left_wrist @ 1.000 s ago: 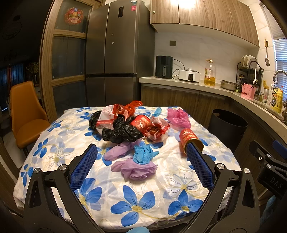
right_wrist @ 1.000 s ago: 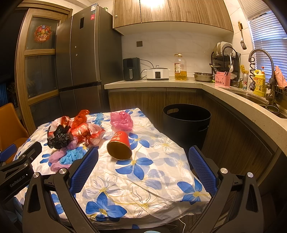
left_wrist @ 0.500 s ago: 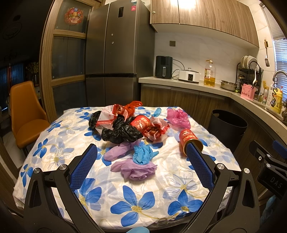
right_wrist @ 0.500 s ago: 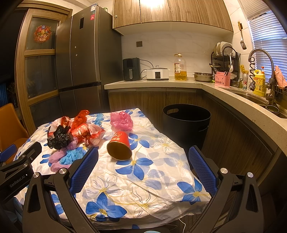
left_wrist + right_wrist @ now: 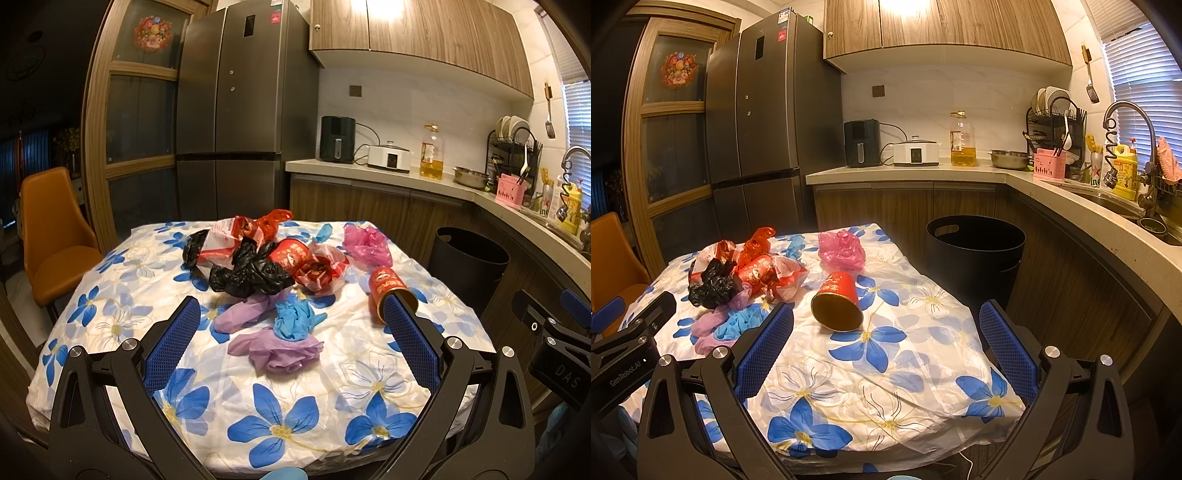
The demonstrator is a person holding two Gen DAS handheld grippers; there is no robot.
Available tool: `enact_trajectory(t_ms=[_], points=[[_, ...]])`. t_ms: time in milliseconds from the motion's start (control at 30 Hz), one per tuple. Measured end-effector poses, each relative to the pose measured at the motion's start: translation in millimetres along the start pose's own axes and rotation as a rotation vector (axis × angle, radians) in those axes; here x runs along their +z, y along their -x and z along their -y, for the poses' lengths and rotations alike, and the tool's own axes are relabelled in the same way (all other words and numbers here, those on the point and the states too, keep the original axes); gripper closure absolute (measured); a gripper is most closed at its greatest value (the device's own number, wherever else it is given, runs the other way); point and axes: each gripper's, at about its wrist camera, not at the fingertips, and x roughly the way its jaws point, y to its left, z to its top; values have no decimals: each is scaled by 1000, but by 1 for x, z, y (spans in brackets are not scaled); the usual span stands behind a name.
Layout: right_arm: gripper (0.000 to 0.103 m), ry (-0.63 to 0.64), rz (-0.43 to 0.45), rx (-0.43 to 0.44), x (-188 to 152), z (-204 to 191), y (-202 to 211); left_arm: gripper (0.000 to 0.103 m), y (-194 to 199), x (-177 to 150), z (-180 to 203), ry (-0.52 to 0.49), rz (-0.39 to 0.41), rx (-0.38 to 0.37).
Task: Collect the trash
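Trash lies on a table with a blue-flowered cloth [image 5: 280,417]. A red cup [image 5: 388,288] lies on its side at the right; it also shows in the right wrist view [image 5: 838,299]. A black bag [image 5: 251,275], red and white bags [image 5: 317,266], a pink bag [image 5: 365,242], purple gloves [image 5: 280,350] and a blue glove [image 5: 293,319] lie in a heap. My left gripper [image 5: 291,347] is open and empty, above the near part of the table. My right gripper [image 5: 886,350] is open and empty, near the red cup. A black trash bin [image 5: 975,254] stands to the right of the table.
An orange chair [image 5: 51,236] stands left of the table. A fridge [image 5: 236,122] stands behind it. A kitchen counter [image 5: 1071,206] with appliances, an oil bottle, a dish rack and a sink runs along the back and right.
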Motion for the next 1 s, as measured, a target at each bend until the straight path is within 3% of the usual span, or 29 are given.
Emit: enact_trajectory(t_ms=[733, 1000], points=[[5, -4, -11, 11, 3, 4, -12, 6, -5, 1, 3, 18, 17, -9], [7, 0, -9, 40, -6, 5, -33, 7, -22, -20, -18, 57, 48, 5]])
